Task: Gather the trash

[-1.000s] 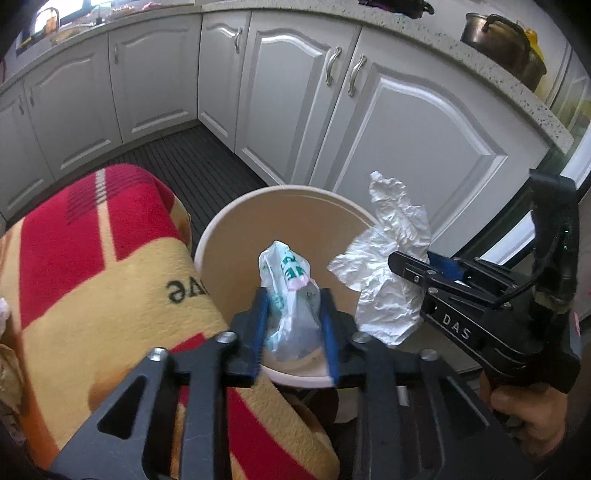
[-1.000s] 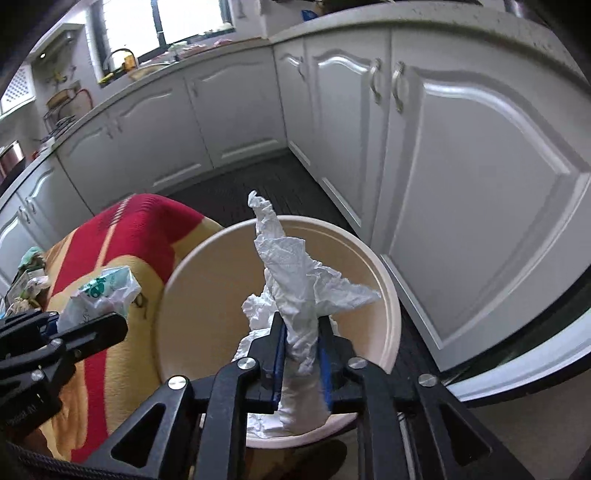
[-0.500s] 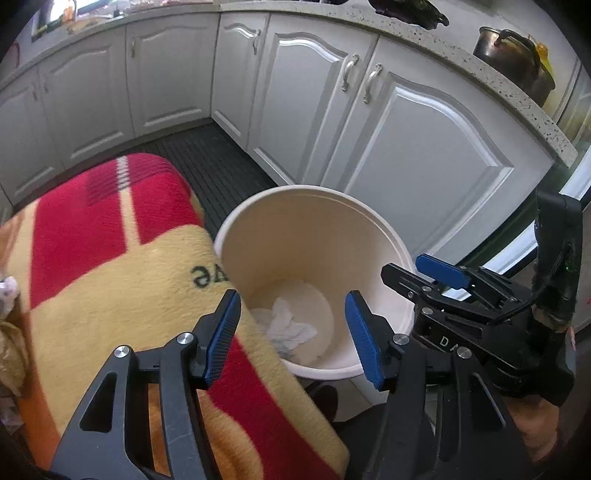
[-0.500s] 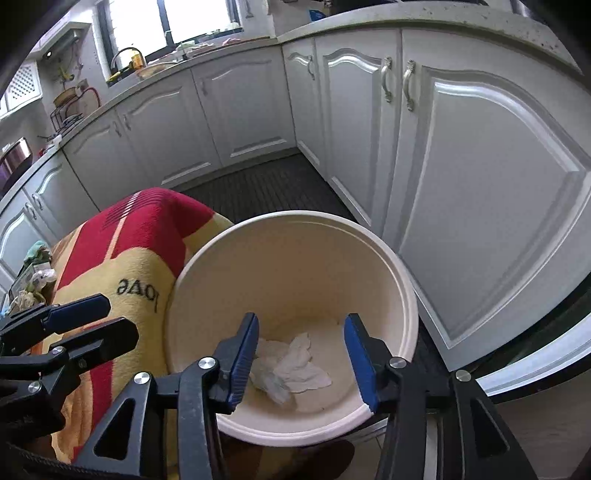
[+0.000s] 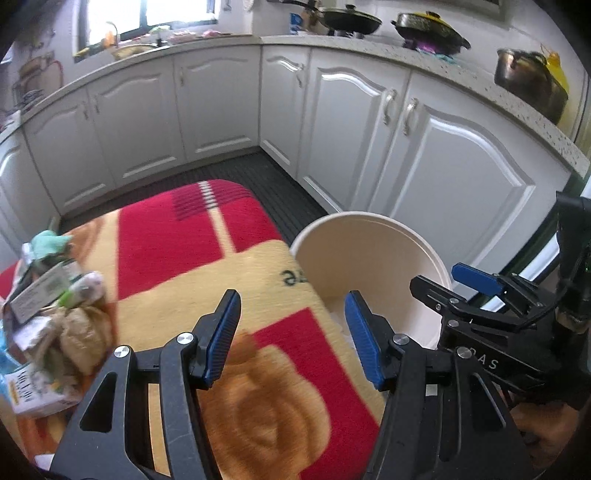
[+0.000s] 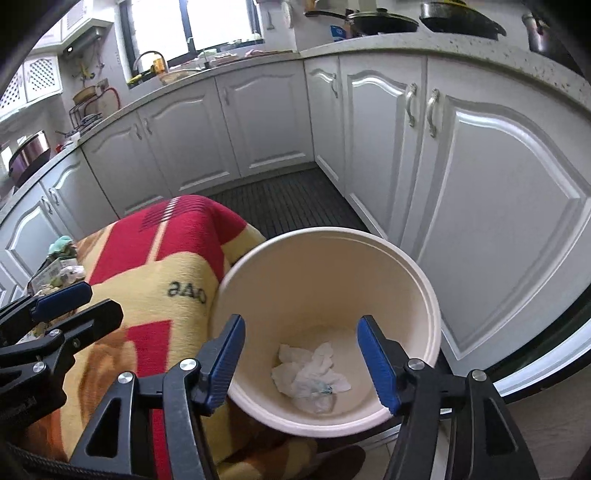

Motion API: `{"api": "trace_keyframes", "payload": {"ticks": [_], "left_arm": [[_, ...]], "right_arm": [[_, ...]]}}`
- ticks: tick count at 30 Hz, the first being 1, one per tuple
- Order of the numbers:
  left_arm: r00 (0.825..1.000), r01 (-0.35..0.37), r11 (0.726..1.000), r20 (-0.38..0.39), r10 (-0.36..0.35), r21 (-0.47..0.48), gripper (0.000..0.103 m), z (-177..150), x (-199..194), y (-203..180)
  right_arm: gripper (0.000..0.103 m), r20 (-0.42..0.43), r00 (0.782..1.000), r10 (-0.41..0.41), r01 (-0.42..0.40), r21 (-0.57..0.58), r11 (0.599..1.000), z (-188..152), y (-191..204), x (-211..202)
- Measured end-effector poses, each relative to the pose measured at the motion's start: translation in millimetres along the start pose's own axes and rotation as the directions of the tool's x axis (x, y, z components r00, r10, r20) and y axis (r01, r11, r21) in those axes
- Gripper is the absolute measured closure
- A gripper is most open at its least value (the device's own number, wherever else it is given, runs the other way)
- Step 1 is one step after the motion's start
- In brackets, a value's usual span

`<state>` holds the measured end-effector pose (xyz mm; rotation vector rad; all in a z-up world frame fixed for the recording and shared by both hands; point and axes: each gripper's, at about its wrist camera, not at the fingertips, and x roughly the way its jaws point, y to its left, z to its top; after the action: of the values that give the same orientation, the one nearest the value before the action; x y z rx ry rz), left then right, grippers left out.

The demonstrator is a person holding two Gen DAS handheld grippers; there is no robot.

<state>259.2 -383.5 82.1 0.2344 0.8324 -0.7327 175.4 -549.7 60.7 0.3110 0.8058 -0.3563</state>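
Left gripper [image 5: 291, 332]: fingers spread wide, blue pads [image 5: 221, 338] bare, nothing between them, poised above the red-and-yellow blanket [image 5: 192, 266]. Right gripper [image 6: 301, 360]: fingers likewise wide, having just been opening, nothing gripped, hanging over the mouth of the bin. Cream waste bin [image 6: 424, 295]: round, open-topped, standing on the floor at 3 o'clock of the blanket, its rim touching the blanket's edge. Trash in bin: crumpled white tissue [image 6: 310, 373] lying on the bottom, with a scrap bearing green print among it. Trash outstanding: a heap of wrappers, small cartons and crumpled paper [image 5: 51, 314] on the blanket at 9 o'clock of the left gripper, well apart from the bin. Surroundings: white cabinets [image 6: 480, 177] under a speckled counter [image 5: 424, 62], carrying dark pans [image 5: 428, 27]; dark ribbed floor mat [image 6: 288, 203] at 12 o'clock of the bin.
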Motion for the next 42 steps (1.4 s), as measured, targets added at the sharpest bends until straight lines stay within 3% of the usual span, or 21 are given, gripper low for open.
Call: {"api": "trace_keyframes", "payload": {"ticks": [13, 21, 35, 42], "left_arm": [[0.990, -0.105, 0.992, 0.088, 0.111, -0.069, 0.044, -21.8, -65.4, 53.8], [0.981, -0.156, 0.979, 0.092, 0.169, -0.129, 0.039, -43.8, -95.0, 100.1], [0.957, -0.270, 0.928, 0.037, 0.288, -0.256, 0.035, -99.9, -139.9, 213.1], [0.956, -0.271, 0.903, 0.019, 0.294, -0.335, 0.035, -107.5, -149.3, 273.1]], "right_arm": [[0.036, 0.056, 0.995, 0.083, -0.078, -0.079, 0.994, 2.3, 73.7, -29.2], [0.031, 0.066, 0.989, 0.131, -0.120, -0.151, 0.981, -1.1, 123.2, -39.2], [0.031, -0.004, 0.974, 0.227, -0.222, -0.226, 0.949, -7.0, 190.8, -26.1], [0.031, -0.089, 0.947, 0.310, -0.322, -0.229, 0.919, -6.1, 228.0, 2.7]]}}
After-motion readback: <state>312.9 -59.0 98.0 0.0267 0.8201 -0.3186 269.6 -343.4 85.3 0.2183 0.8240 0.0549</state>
